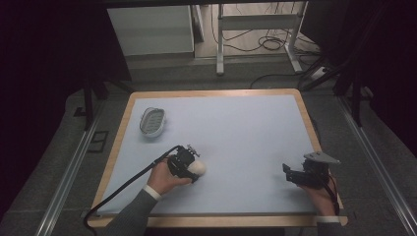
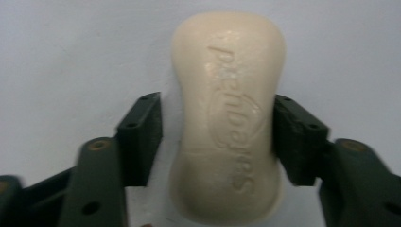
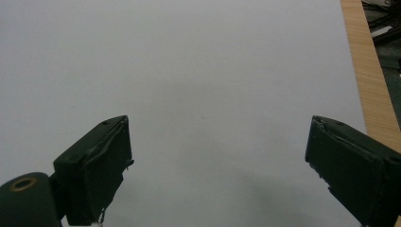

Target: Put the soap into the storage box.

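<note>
Table (image 1: 120, 132), wood-edged, is covered by a pale blue mat (image 1: 236, 132). A soap dish (image 1: 152, 121) is set far left; a soap bar (image 1: 198, 168) lies near left.

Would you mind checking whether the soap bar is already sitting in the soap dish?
No, the soap bar lies on the mat between the left gripper's jaws, well apart from the soap dish.

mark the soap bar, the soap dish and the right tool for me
soap bar (image 2: 227, 118): left gripper view, middle of its embossed top face.
soap dish (image 1: 152, 121): high view, its ridged inside.
right tool (image 3: 217, 175): right gripper view, midway between its open jaws.
</note>
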`<state>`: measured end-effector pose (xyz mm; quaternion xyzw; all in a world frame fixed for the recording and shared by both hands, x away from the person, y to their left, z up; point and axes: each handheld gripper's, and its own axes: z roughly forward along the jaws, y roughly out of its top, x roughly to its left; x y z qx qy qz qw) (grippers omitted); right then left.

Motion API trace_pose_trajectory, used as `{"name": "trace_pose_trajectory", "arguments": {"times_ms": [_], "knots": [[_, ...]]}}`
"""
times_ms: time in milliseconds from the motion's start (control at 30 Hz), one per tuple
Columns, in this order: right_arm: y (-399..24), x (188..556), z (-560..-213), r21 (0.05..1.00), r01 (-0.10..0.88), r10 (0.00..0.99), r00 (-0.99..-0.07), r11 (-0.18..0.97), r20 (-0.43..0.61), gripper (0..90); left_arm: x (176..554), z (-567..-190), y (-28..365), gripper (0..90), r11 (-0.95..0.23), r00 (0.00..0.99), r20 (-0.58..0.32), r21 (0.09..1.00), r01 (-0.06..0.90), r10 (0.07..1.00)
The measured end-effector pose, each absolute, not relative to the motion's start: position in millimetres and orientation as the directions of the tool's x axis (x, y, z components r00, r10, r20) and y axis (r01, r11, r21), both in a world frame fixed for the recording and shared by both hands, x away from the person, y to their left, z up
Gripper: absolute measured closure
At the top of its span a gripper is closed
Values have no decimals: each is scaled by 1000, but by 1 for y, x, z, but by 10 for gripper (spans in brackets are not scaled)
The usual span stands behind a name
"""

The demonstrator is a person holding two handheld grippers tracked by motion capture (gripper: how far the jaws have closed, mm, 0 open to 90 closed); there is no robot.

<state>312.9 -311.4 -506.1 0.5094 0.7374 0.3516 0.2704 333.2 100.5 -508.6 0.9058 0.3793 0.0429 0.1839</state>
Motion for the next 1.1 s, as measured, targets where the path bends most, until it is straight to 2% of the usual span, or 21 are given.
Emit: {"name": "trace_pose_trajectory", "arguments": {"times_ms": [1100], "knots": [[-314,313,-507,794,567,948,-317,220,-36,78,344,-487,128,494,-616,701,-95,403,677,707]]}}
